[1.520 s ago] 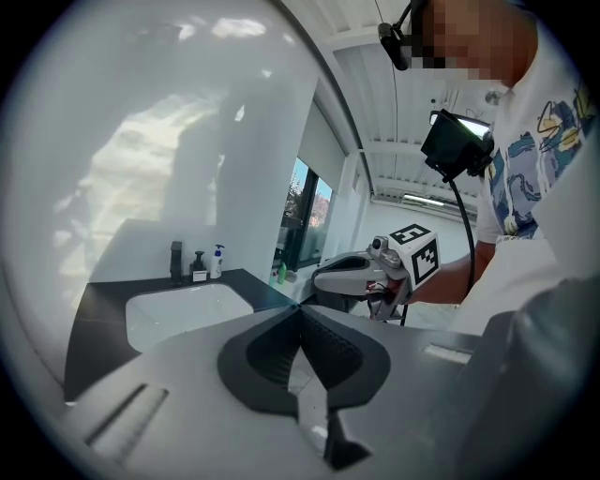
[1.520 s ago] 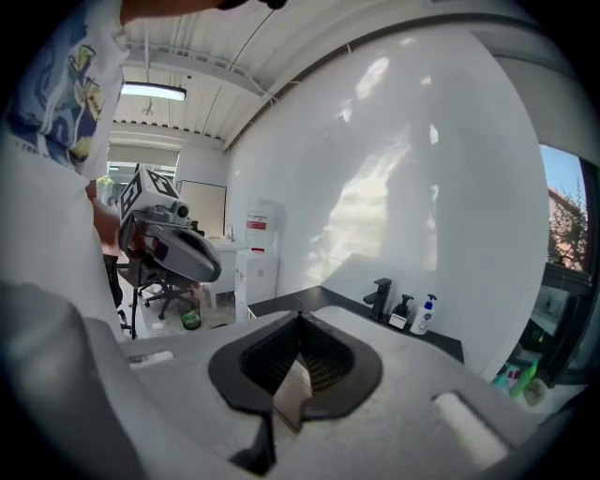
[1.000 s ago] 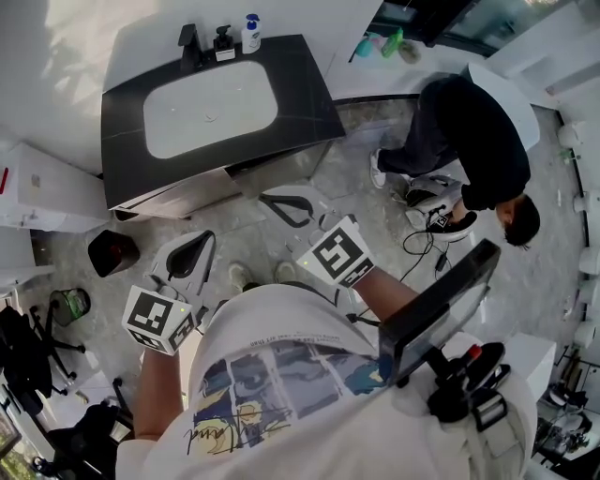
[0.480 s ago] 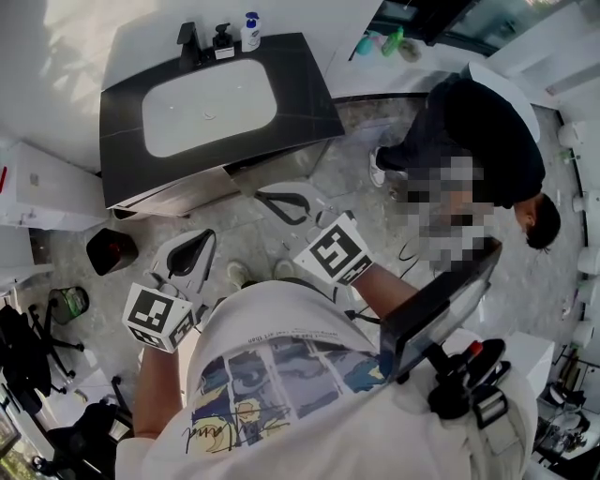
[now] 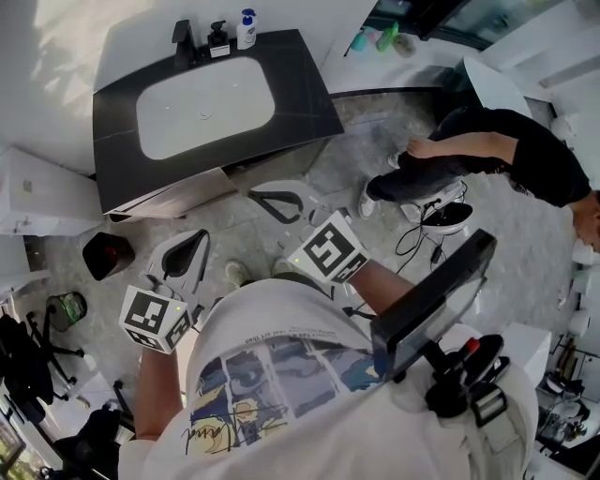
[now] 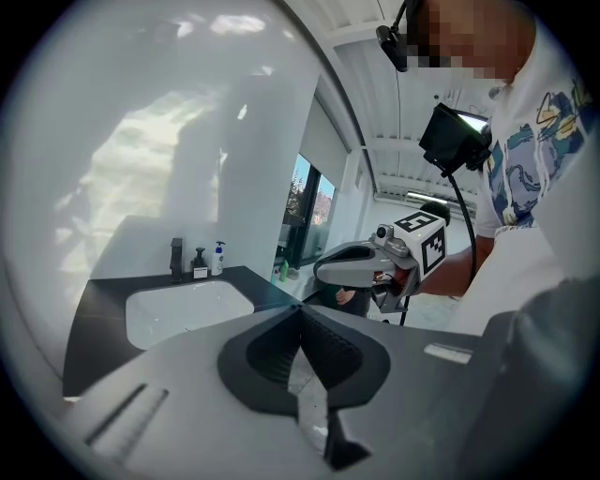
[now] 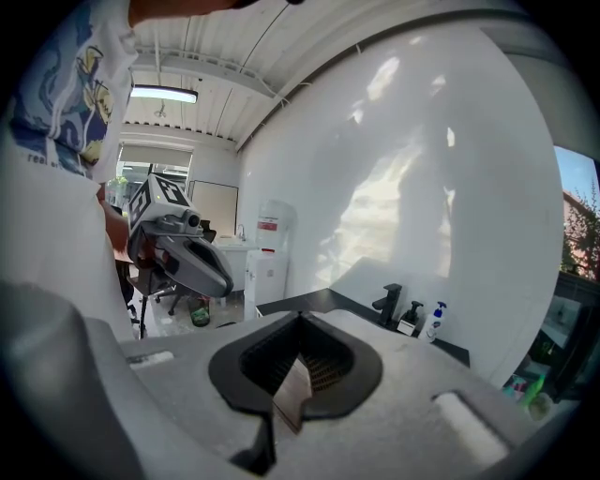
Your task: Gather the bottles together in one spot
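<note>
Left gripper (image 5: 194, 242) and right gripper (image 5: 258, 197) both closed tight on nothing, held above floor (image 5: 366, 159); white pump bottle (image 5: 247, 29) and dark pump bottle (image 5: 218, 39) beside faucet (image 5: 181, 41) behind sink (image 5: 206, 106); possibly green bottles (image 5: 377, 39) on far ledge.

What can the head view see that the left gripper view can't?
Only the head view shows the black bin on the floor and the white cabinet beside the counter. Only the left gripper view shows the window with trees outside and the ceiling light. Both show the white sink, the black faucet, the dark bottle and the white bottle next to it, and the right gripper.
</note>
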`<state>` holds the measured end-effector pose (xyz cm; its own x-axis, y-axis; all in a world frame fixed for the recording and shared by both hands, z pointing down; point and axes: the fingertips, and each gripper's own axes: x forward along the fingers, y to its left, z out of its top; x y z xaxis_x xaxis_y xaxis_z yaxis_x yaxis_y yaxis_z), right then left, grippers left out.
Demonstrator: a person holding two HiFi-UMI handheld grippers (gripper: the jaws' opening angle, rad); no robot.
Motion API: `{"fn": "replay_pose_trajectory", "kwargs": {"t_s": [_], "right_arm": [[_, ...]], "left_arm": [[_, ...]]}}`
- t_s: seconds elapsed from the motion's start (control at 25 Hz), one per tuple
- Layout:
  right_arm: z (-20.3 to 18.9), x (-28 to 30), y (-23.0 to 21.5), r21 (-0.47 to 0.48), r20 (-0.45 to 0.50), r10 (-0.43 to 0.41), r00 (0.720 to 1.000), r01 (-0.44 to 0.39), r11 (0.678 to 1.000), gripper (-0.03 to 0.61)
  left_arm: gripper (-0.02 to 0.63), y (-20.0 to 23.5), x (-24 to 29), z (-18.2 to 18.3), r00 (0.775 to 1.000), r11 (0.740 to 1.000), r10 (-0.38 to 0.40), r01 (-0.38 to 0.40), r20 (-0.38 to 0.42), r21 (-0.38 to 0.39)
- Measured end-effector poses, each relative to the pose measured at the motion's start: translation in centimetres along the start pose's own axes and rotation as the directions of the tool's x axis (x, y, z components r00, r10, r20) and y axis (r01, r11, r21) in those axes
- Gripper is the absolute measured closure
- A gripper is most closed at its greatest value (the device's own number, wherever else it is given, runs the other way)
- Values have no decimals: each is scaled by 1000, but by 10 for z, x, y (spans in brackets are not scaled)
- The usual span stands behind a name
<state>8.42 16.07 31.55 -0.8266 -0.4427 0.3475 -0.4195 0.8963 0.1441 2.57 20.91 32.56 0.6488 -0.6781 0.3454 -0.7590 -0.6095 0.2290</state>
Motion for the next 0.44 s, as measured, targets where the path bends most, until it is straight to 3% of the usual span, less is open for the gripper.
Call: {"fn": "replay_pose_trajectory", "kwargs": {"t_s": [0.44], "right_arm": [[0,19,8,18,-38,-50,998,51,999,577]], "left_arm": [[611,23,-10,-11,999,998,-54,54,2,-19]]}}
